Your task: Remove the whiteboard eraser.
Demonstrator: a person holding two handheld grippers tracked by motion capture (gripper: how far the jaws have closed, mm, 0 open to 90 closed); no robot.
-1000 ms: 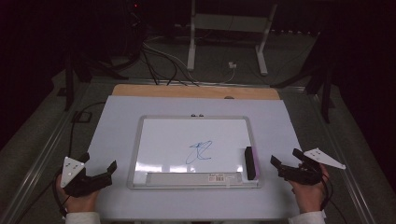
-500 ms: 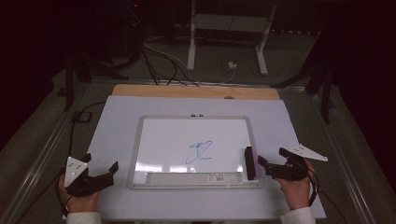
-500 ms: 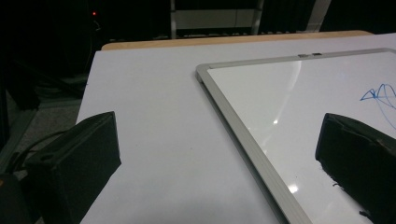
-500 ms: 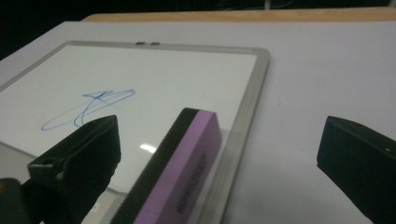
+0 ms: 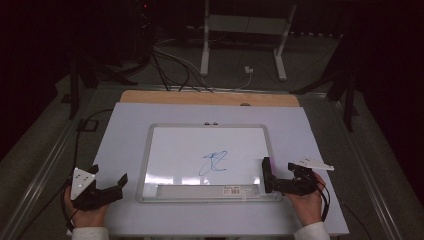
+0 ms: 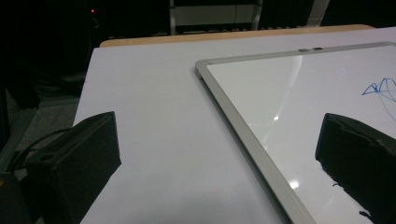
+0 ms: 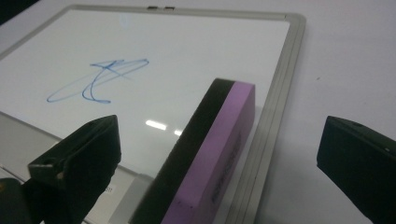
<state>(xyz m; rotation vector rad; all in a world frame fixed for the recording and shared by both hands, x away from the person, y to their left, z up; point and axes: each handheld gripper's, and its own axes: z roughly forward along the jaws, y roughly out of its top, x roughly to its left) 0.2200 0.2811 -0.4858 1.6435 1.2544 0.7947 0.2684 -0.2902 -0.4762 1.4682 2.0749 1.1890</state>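
A whiteboard (image 5: 185, 150) with a silver frame lies flat in the middle of the white table top. A blue scribble (image 5: 214, 162) marks its centre. A purple and black eraser (image 5: 267, 175) stands on edge along the board's right side. My right gripper (image 5: 278, 181) is open, and its jaws reach either side of the eraser's near end. In the right gripper view the eraser (image 7: 205, 158) sits between the open jaws, untouched, with the scribble (image 7: 98, 79) beyond. My left gripper (image 5: 109, 177) is open at the board's lower left. In its own view the whiteboard (image 6: 289, 93) corner lies ahead.
The board's pen tray (image 5: 200, 190) runs along its near edge. A wooden strip (image 5: 210, 97) borders the far side of the table. Beyond it, cables (image 5: 170, 65) and a metal stand (image 5: 242, 30) sit on the dark floor. Bare table top (image 5: 125, 130) lies left of the board.
My right gripper has moved left from the table's right edge to the eraser, its jaws now around it. The left gripper has barely shifted.
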